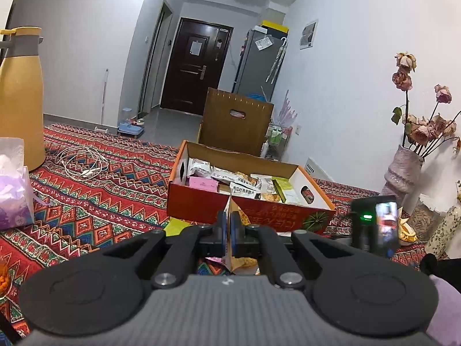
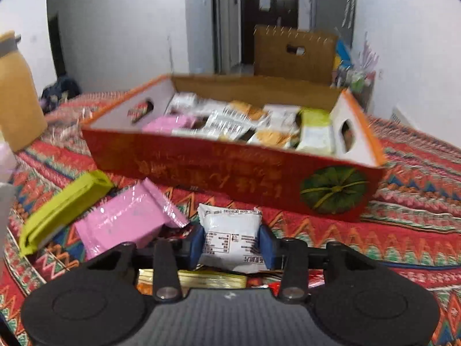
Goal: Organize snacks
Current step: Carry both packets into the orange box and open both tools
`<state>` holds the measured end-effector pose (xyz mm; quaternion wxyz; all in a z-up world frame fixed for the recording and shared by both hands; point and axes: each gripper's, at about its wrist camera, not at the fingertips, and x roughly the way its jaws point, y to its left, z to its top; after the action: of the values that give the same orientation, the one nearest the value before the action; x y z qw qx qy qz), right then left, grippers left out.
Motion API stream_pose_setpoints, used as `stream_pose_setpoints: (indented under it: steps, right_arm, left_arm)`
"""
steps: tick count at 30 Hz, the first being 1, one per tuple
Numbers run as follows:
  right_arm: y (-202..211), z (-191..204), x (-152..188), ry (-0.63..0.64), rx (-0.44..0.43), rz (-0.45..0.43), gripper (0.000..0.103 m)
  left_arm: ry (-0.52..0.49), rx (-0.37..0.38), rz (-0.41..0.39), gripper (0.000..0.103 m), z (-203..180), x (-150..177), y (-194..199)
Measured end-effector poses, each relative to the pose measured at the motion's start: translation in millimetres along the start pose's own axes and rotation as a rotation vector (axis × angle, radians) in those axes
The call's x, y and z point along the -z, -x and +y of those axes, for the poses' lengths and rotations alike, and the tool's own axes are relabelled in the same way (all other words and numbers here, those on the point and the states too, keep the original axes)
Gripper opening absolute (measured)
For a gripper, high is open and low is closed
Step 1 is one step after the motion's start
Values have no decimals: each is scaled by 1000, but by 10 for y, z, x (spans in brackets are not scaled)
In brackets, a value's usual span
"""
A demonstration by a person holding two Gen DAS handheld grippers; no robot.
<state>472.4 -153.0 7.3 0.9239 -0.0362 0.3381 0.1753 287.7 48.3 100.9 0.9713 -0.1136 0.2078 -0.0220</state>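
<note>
Patterned red tablecloth point(image 2: 403, 201) covers the work surface, white walls and a dark door point(image 1: 196, 66) behind. Item: red cardboard box point(image 2: 230, 178), open-topped, standing on the cloth at 12 o'clock of both grippers, partly filled with mixed snack packets. Item: white snack packet point(image 2: 230, 236), printed label up, set between the blue pads of the right gripper point(image 2: 232, 243), which press its two side edges at a middling spread; just short of the box's near wall. Item: pink packet point(image 2: 126, 225) at 10 o'clock of that gripper, lying on the cloth; green packet point(image 2: 63, 207) beside it, further toward 9 o'clock. Item: thin orange-edged packet point(image 1: 229, 230), pinched edge-on in the left gripper point(image 1: 229, 232), jaws drawn fully together on it, before the box. Periphery: yellow thermos jug point(image 1: 20, 95) at 9 o'clock, white cable point(image 1: 83, 164) at 10 o'clock, vase of dried roses point(image 1: 403, 170) at 3 o'clock.
</note>
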Motion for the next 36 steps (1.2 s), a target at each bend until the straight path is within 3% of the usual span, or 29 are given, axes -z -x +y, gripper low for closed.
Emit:
stream_pose_setpoints:
  steps: [6,12,16,20,27,31,36]
  right_arm:
    - [1007,-118,176,-33,-52,-179,41]
    - [1888,-87,710,36,-82,-229,41]
    - [2123,-146,923,47,-95,-212,41]
    - [2192,-228,870,58,-44,-234,41]
    - [1984,-291,483,66,-50,-291,41]
    - [1677,-347,44,65,-40,-318,42]
    - [981,-470,-469,43,-27,-291,42]
  left_arm:
    - [-20,52,2,3,-139,89,161]
    - [-18,129,25,4,-347,267,381]
    - [-66,187,22,4,-507,330,448]
    - [-90,195,10,4,-588,291,408]
    - [-157,142,-59,4,-581,-91,72]
    - [-174,103,-120,4,-496,-460,-295]
    - [-140,74,-119,4,-259,-809,-1041]
